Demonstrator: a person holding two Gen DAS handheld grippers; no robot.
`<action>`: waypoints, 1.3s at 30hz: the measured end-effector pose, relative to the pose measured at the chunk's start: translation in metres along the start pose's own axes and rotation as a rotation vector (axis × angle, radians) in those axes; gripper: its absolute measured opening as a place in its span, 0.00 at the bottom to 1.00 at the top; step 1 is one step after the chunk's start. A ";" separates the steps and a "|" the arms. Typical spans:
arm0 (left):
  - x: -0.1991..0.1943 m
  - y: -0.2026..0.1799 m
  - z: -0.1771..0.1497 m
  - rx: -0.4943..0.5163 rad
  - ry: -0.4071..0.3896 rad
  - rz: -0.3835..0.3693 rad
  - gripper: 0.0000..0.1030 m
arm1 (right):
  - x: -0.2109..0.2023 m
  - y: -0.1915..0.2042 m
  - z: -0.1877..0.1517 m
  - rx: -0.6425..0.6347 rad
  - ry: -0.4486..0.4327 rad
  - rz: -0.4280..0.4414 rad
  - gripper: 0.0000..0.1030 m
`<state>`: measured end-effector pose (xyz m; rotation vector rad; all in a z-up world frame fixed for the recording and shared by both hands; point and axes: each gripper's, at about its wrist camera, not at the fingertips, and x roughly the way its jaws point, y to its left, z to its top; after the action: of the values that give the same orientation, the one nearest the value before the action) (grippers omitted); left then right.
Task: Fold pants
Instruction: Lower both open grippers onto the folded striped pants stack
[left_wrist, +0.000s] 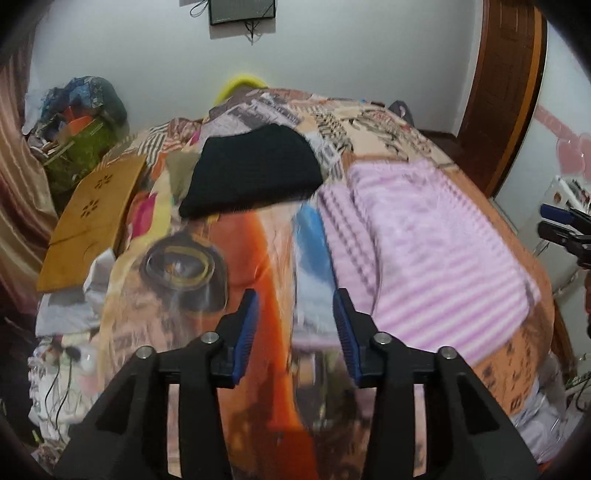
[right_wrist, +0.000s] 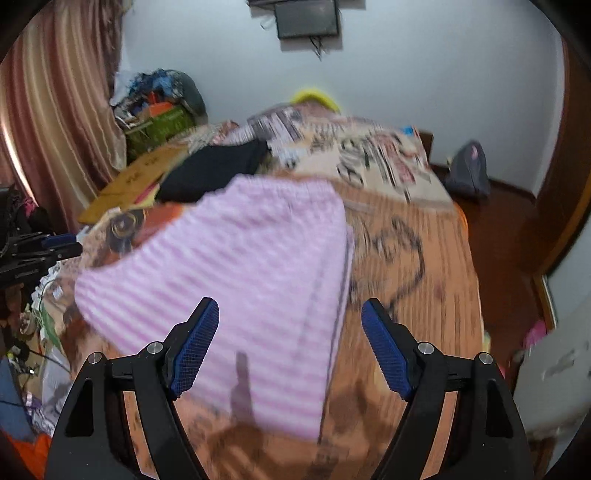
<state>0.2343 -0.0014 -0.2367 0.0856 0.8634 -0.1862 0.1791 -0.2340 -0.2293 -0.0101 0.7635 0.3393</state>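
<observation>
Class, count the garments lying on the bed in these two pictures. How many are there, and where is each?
2. The pink striped pants lie on the near right part of the bedspread; a black garment lies farther back, to their left. Others may be hidden.

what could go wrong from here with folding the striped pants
Both claws, left and right, are open and hold nothing, so a pinch may catch the patterned bedspread along with the striped pants. The black garment lies right beside the pants and could get dragged. The pictures are blurred, so a hasty grab may miss the edge.
</observation>
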 end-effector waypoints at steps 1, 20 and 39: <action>0.004 -0.001 0.008 0.001 -0.008 -0.009 0.50 | 0.007 0.002 0.012 -0.016 -0.004 0.007 0.75; 0.169 -0.036 0.075 0.004 0.172 -0.211 0.60 | 0.217 0.048 0.128 -0.298 0.212 0.213 0.70; 0.171 -0.028 0.065 -0.013 0.145 -0.140 0.67 | 0.227 0.063 0.110 -0.358 0.226 0.182 0.17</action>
<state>0.3857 -0.0602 -0.3245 0.0269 1.0158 -0.3086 0.3866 -0.0920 -0.2967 -0.3222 0.9209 0.6532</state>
